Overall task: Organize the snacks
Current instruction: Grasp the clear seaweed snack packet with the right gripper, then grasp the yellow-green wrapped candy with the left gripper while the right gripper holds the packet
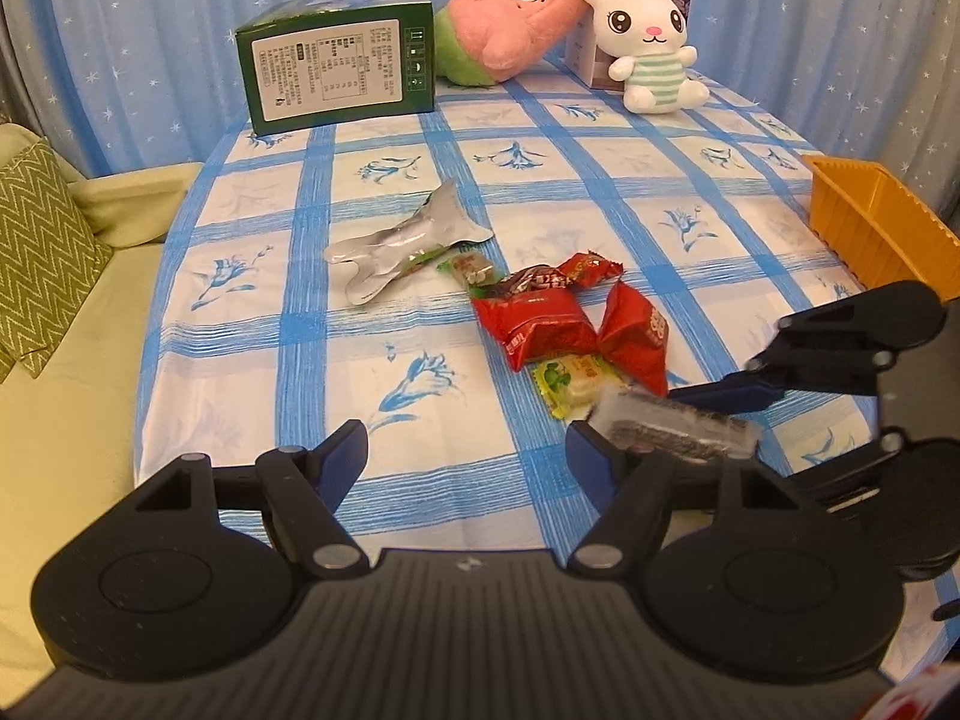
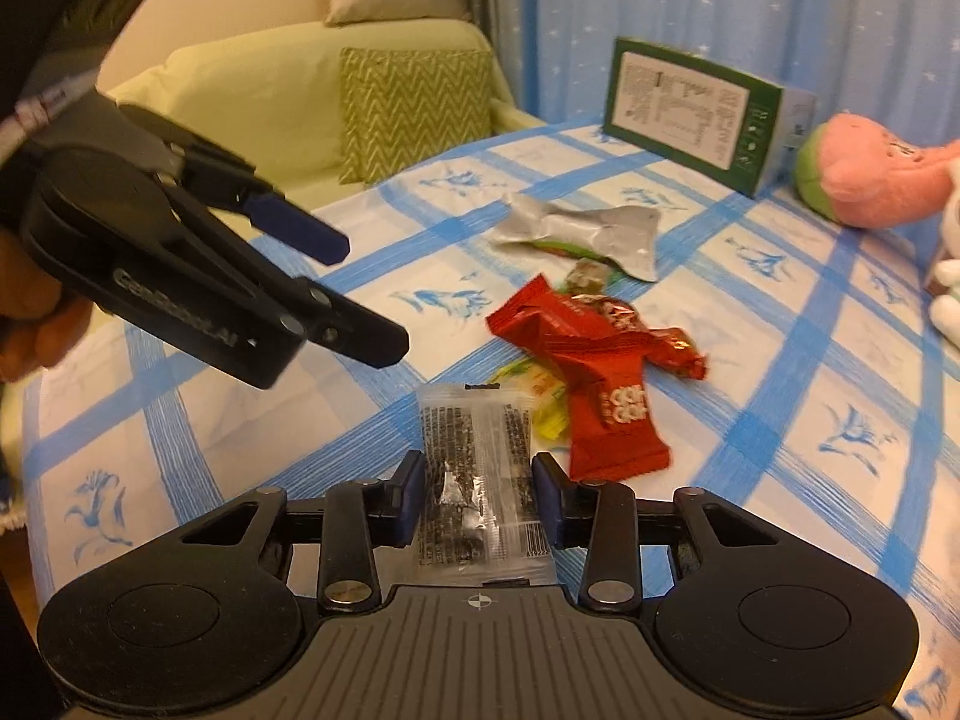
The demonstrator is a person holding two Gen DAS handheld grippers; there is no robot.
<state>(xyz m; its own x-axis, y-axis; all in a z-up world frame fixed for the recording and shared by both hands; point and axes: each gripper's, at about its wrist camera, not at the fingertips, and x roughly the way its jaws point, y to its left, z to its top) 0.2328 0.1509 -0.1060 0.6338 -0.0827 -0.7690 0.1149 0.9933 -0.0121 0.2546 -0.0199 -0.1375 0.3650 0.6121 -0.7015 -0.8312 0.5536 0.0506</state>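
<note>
At six o'clock in the right wrist view, the right tool (image 2: 478,492) grips a clear snack packet (image 2: 477,480) between its blue pads, one pad on each long edge. The packet's long axis runs along the fingers, pointing toward twelve o'clock; its near end is hidden behind the tool body. It is a flat, crinkled, see-through film with black print and a dark filling, hard to make out. In the left wrist view the same packet (image 1: 678,423) is blurred, and the left tool's own finger covers its lower edge.

The left tool (image 1: 468,456) hangs with its jaws wide apart and nothing between them, above bare cloth. From the right wrist it shows at nine o'clock (image 2: 372,300), with part of a hand at the frame edge.

Just past the packet, toward one o'clock, lies a loose pile: a yellow-green wrapper (image 2: 549,405) half buried, two glossy red pouches (image 2: 576,372) and a twisted red candy (image 2: 660,345), all touching. Farther on lies a crumpled silver foil pouch (image 2: 585,234), long and narrow.

The surface (image 1: 240,324) carries a white cloth with blue checks. At three o'clock in the left wrist view a ribbed orange basket (image 1: 876,222) is cut off by the frame. At the far edge stand a green carton (image 1: 339,60), a pink plush (image 1: 516,30) and a white rabbit plush (image 1: 651,45).
</note>
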